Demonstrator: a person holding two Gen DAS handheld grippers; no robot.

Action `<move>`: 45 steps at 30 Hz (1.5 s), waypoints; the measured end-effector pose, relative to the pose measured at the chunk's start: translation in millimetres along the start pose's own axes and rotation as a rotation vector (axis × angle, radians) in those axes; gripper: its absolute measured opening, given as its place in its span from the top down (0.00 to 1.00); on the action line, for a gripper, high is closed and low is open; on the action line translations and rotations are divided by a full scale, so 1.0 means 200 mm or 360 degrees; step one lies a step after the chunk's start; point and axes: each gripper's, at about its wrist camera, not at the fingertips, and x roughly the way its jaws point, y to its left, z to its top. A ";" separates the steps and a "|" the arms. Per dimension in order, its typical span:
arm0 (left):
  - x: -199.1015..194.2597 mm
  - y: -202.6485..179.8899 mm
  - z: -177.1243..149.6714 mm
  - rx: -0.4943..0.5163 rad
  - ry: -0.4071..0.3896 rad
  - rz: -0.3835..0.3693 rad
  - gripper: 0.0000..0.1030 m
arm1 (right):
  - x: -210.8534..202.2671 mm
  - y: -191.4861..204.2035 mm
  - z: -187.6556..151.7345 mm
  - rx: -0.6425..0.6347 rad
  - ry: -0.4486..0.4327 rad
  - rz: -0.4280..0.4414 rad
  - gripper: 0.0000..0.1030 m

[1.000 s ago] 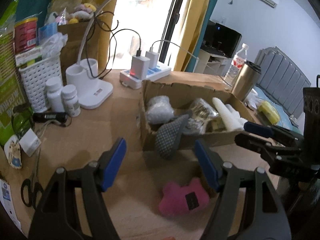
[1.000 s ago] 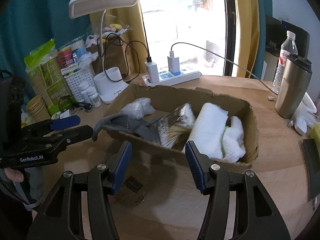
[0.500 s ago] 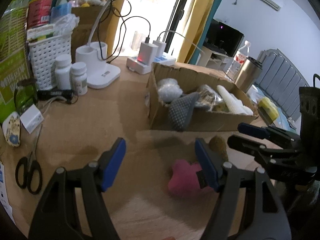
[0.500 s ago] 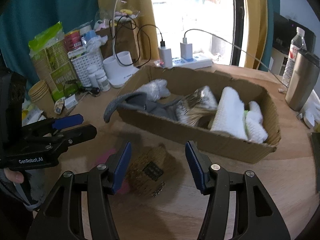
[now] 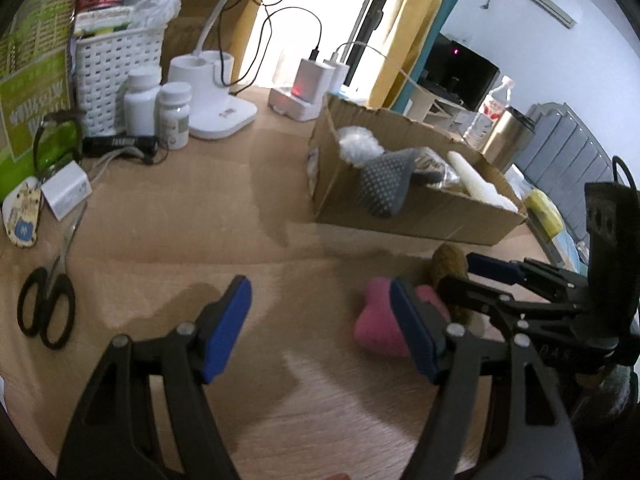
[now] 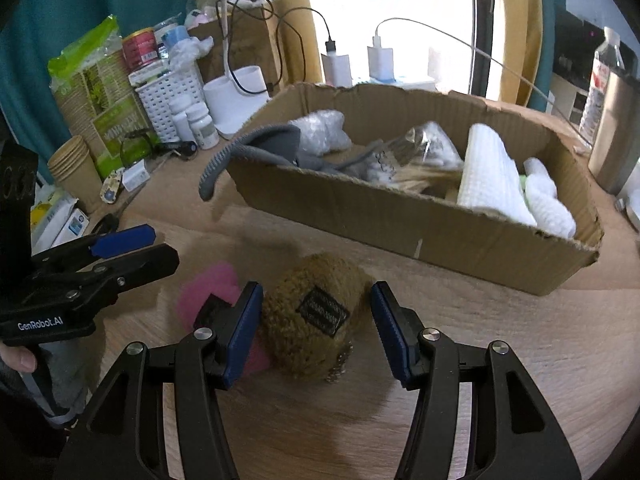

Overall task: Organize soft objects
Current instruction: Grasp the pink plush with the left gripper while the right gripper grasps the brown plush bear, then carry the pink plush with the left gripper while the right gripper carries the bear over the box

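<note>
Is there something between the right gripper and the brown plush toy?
Nothing visible. The right gripper is open, its jaws on either side of the brown plush. The pink plush lies just left, touching it.

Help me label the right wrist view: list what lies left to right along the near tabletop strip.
Left gripper → pink plush → brown plush, between the open jaws of the right gripper.
</note>
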 end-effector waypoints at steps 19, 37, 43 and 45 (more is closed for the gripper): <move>0.10 -0.28 -0.03 0.0152 0.0094 -0.0039 0.29 | -0.07 -0.09 -0.06 0.0039 -0.0064 0.0136 0.56; 0.26 -0.41 -0.06 0.0267 0.0216 0.0086 0.21 | -0.16 -0.33 -0.16 0.0162 -0.0126 0.0126 0.56; 0.27 -0.40 -0.08 0.0304 0.0192 0.0059 0.35 | -0.16 -0.33 -0.17 0.0166 -0.0132 0.0126 0.56; 0.26 -0.40 -0.08 0.0305 0.0191 0.0034 0.38 | -0.16 -0.33 -0.16 0.0161 -0.0133 0.0125 0.56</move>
